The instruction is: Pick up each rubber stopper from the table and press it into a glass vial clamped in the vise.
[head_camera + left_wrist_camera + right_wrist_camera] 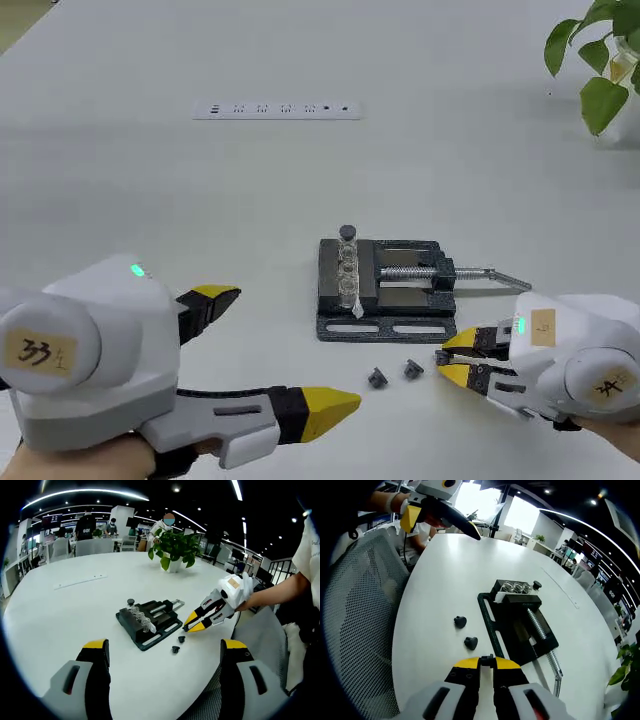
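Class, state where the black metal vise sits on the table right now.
In the head view the black metal vise sits right of centre on the white table, just beyond two loose dark rubber stoppers.

Two dark stoppers point(377, 377) loose before vise point(400, 297); vials point(347, 276) clamped upright.

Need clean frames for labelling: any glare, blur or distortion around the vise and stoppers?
Head view: soft even light, faint shadows, vise and stoppers sharp. Left gripper view: fisheye curves the table edge, ceiling lights glare. Right gripper view: same bending, windows blown out, stoppers sharp.
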Demonstrator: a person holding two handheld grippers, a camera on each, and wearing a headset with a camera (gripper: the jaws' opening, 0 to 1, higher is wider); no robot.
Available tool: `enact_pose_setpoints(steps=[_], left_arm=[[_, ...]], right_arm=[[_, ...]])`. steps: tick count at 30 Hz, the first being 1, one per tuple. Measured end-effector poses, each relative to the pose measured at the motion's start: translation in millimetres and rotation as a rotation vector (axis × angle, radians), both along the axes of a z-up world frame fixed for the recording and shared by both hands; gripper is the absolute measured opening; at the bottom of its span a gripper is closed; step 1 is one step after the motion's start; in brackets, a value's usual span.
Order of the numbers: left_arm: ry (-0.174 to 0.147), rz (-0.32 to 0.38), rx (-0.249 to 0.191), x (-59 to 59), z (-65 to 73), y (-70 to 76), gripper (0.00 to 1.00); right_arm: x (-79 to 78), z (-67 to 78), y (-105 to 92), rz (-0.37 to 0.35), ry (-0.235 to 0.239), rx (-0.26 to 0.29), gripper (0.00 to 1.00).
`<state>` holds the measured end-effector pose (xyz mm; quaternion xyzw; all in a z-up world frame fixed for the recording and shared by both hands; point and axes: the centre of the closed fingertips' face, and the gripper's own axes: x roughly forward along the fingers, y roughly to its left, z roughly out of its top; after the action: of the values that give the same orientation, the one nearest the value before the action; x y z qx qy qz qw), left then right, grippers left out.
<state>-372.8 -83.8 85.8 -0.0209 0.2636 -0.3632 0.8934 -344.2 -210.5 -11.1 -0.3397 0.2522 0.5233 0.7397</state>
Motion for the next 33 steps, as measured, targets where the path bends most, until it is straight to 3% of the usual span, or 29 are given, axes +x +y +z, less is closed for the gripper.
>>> enact_pose_setpoints(steps=[1, 3, 4, 6, 9, 13, 17, 19, 21, 24, 25, 27, 29, 33], left_arm=[[0.002, -0.002, -0.012, 0.5, 1.6, -1.1, 0.91], [0.025, 0.002, -0.087, 2.0, 9.5, -7.4, 0.9], [0.029, -0.007, -0.107, 3.6, 13.2, -8.8, 0.89], [0.039, -0.007, -0.133, 8.2, 17.2, -6.9, 0.88], [0.05, -0.031, -0.231, 16.3, 34.6, -10.2, 0.84], [0.071, -0.077, -0.329, 22.7, 57.0, -15.2, 0.79], [0.086, -0.128, -0.437, 27.3, 84.4, -20.4, 0.75], [0.092, -0.192, -0.483, 22.8, 97.8, -26.1, 0.7], [0.101, -0.22, -0.527, 22.0, 107.9, -28.1, 0.61], [0.138, -0.26, -0.611, 18.1, 123.9, -33.1, 0.56], [0.153, -0.275, -0.617, 16.1, 124.6, -34.0, 0.54], [0.15, -0.311, -0.639, 12.5, 129.5, -35.3, 0.44], [0.18, -0.34, -0.667, 6.2, 132.8, -37.5, 0.38], [0.184, -0.357, -0.678, 1.2, 134.8, -40.5, 0.32]], right_arm=[[0.1, 5.7, 0.8, 0.004, -0.006, 0.01, 0.05], [2.2, 24.0, 3.1, 0.023, -0.047, 0.029, 0.05], [4.2, 38.4, 6.3, 0.042, -0.085, 0.047, 0.05], [4.9, 55.9, 8.9, 0.065, -0.114, 0.061, 0.05], [8.5, 94.0, 16.4, 0.104, -0.187, 0.095, 0.05], [7.8, 139.2, 30.3, 0.161, -0.272, 0.152, 0.05], [-1.9, 185.1, 48.3, 0.235, -0.341, 0.206, 0.05], [-8.5, 204.8, 56.7, 0.266, -0.362, 0.238, 0.05], [-13.9, 217.6, 62.6, 0.294, -0.382, 0.254, 0.05], [-21.0, 232.6, 68.3, 0.341, -0.41, 0.267, 0.05], [-23.4, 235.6, 69.9, 0.351, -0.407, 0.272, 0.05], [-27.6, 240.6, 73.3, 0.376, -0.425, 0.267, 0.05], [-32.2, 244.2, 76.3, 0.394, -0.432, 0.272, 0.05], [-37.9, 243.7, 80.4, 0.426, -0.435, 0.266, 0.05]])
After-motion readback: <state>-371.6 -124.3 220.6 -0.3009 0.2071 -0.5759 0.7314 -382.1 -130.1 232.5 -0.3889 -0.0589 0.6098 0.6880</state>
